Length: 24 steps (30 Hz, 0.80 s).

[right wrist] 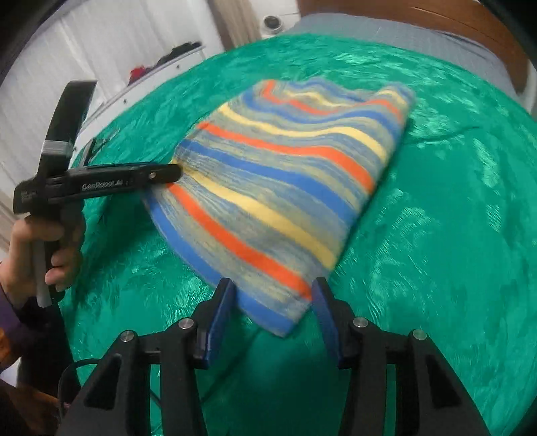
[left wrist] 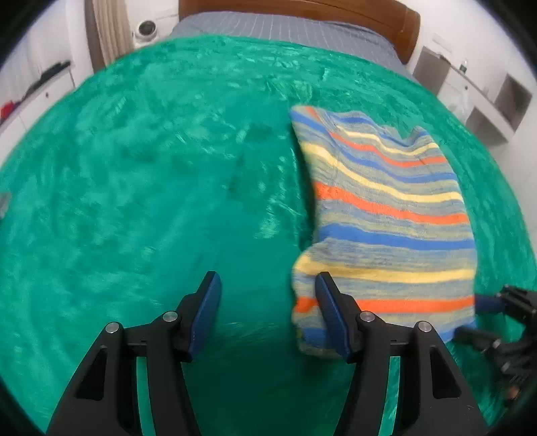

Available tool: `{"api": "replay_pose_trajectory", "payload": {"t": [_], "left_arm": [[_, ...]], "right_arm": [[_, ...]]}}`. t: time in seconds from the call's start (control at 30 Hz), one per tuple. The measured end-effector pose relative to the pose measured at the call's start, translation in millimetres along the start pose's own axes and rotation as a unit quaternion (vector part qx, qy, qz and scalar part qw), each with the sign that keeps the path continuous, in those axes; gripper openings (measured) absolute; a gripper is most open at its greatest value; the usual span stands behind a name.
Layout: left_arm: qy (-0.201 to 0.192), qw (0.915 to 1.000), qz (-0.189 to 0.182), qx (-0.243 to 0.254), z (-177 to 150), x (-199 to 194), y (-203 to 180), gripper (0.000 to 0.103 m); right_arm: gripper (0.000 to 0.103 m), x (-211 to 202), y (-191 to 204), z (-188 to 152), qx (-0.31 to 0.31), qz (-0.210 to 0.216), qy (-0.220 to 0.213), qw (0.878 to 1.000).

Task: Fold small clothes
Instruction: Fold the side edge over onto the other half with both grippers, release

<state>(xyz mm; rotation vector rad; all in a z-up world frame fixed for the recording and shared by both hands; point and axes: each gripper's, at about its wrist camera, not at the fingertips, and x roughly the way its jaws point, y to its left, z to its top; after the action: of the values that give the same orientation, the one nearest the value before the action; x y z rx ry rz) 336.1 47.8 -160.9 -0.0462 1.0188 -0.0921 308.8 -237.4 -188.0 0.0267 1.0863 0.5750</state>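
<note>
Folded striped garment [right wrist: 285, 187] lies flat on the green plush blanket [right wrist: 436, 234] covering the bed, wooden headboard [left wrist: 302, 10] beyond it. Left claw [left wrist: 268, 285] released: jaws apart at the garment's near-left corner, nothing between the pads. Right claw [right wrist: 272, 291] released: jaws straddle the garment's nearest corner without pressing it. A hand [right wrist: 37, 255] grips the left claw's handle.

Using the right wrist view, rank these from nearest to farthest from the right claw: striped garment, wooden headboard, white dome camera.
1. striped garment: its near corner lies between the right claw fingers.
2. white dome camera: far upper middle, beyond the green blanket.
3. wooden headboard: top right; too close to the camera to call.
</note>
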Motion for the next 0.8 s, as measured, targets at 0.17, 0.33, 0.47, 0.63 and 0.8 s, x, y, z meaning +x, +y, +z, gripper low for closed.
{"api": "replay_pose_trajectory", "payload": {"t": [0.17,0.33,0.47,0.63,0.8], "left_arm": [[-0.026,0.9951,-0.096,-0.004,29,-14,12,0.094],[0.059,0.9882,-0.139,0.026,64,46,-4,0.095],[0.073,0.9871,-0.141,0.022,73,71,-8,0.091],[0.078,0.9844,-0.155,0.028,76,74,-28,0.025],[0.033,0.9901,-0.133,0.031,75,47,-34,0.014]], "right_arm": [[0.071,-40,-28,18,0.057,0.004,-0.071,0.996],[0.074,-32,-69,55,0.142,0.05,-0.094,0.984],[0.074,19,-93,79,0.217,0.105,-0.068,0.968],[0.032,59,-59,108,0.162,0.053,-0.05,0.984],[0.026,32,4,122,0.024,-0.05,-0.086,0.995]]}}
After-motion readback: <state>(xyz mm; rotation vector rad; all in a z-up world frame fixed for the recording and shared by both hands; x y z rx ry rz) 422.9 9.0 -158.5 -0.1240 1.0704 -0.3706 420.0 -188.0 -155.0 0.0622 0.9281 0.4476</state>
